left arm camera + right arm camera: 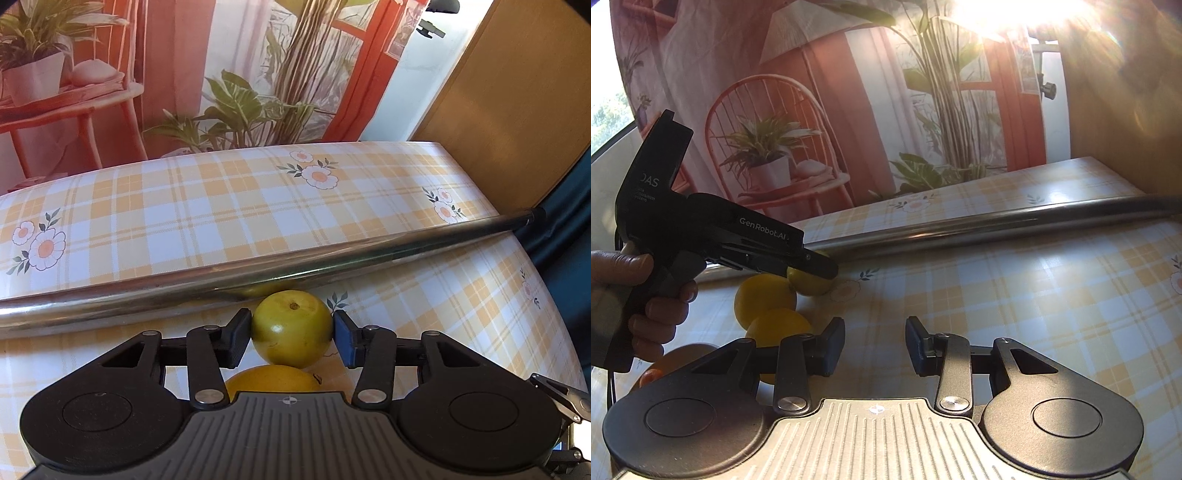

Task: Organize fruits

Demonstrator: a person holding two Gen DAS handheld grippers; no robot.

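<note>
A yellow-green round fruit (291, 328) sits between the fingers of my left gripper (292, 334), both pads pressing its sides; the gripper is shut on it. Just behind it, close under the gripper body, lies a yellow fruit (271, 380). In the right wrist view a hand holds the left gripper (812, 275) with the yellow-green fruit (809, 286) at its tip, just in front of the metal bar. Two yellow fruits (762, 299) (779, 325) lie beside it. My right gripper (875, 343) stands open over the bare tablecloth, nothing between its fingers.
A shiny metal bar (258, 273) (997, 225) runs across the plaid flowered tablecloth (184, 206) just beyond the fruit. More orange-toned fruit (683, 356) lies at the left, partly hidden. A printed backdrop (240, 74) and a brown board (517, 92) stand behind the table.
</note>
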